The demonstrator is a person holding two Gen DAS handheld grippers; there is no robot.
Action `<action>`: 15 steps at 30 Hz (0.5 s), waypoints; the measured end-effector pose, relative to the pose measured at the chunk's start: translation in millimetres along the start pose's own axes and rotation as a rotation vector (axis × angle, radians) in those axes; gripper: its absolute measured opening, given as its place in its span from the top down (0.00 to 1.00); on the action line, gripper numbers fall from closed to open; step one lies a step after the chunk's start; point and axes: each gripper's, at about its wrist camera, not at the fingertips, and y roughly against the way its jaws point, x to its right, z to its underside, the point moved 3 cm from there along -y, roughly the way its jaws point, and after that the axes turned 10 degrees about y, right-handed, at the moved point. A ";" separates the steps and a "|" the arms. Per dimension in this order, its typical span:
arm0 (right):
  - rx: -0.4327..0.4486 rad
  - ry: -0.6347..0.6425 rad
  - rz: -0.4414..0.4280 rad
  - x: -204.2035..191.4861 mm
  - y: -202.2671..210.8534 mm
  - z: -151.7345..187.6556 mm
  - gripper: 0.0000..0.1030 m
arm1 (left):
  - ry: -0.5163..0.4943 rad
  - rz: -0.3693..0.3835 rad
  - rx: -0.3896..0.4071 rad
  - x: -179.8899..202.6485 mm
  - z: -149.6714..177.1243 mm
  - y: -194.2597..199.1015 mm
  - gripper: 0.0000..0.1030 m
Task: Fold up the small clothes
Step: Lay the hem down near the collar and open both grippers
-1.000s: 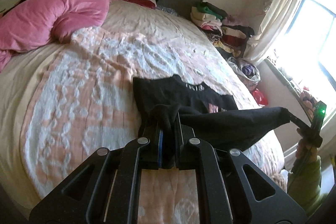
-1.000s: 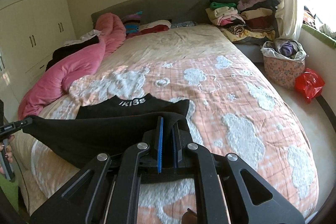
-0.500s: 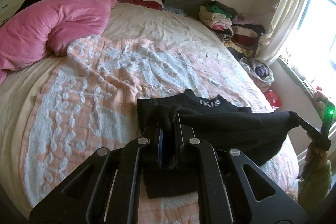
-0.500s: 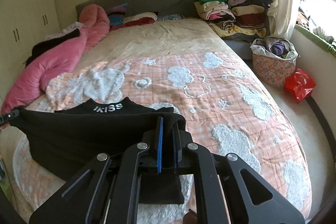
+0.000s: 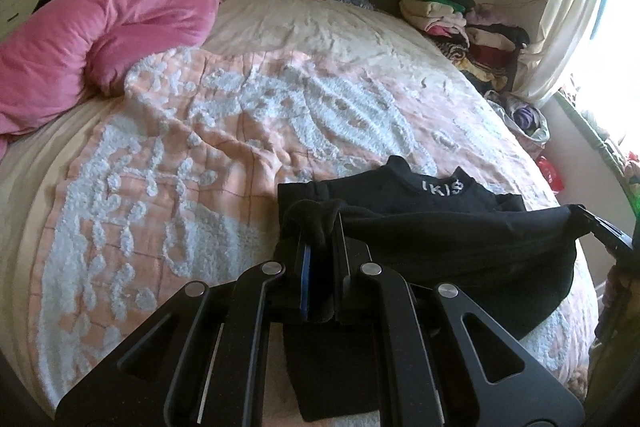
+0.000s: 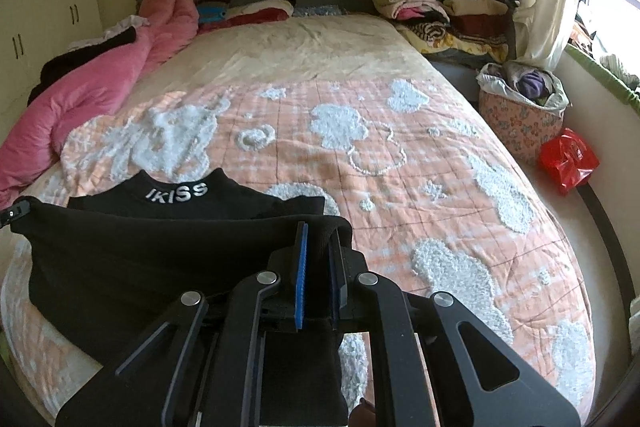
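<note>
Black top (image 5: 460, 251), small, knit, high collar with white "IKISS" lettering (image 6: 178, 193). Collar end lies flat on the peach-and-white quilt (image 5: 240, 131) near the foot of the bed (image 6: 320, 43). The opposite edge is lifted and folded over toward the collar, stretched as a taut band between the two grippers, with slack cloth sagging below it. A strip of the same fabric hangs down under each gripper.

Left gripper (image 5: 318, 239): jaws clamped on the left corner of the lifted edge, a bunched wad of black fabric sticking up out of the tips. Points down at a moderate angle toward the bed, low over the quilt. Blue pad visible on one finger, fabric filling the gap.

Right gripper (image 6: 318, 239): jaws closed on the right corner of the same edge, only a narrow gap, cloth pinched between the blue pads. Same downward tilt, roughly level with the left one. From the left wrist view its tip (image 5: 604, 231) shows at the far right edge, holding the end of the band; a hand is partly visible below it, blurred.

Pink duvet (image 5: 100, 35) is heaped at the left side of the bed, well apart from the top.
</note>
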 end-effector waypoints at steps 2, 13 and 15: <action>-0.009 -0.006 0.003 0.4 -4.4 0.6 0.92 | 0.003 -0.003 -0.005 -0.9 0.3 -4.4 0.95; 0.055 0.001 -0.005 4.3 15.9 3.5 0.60 | -0.018 0.003 0.083 5.4 -0.2 26.0 0.69; 0.054 0.032 -0.042 -4.7 21.2 8.5 0.68 | -0.088 0.020 0.070 17.4 10.6 30.5 0.70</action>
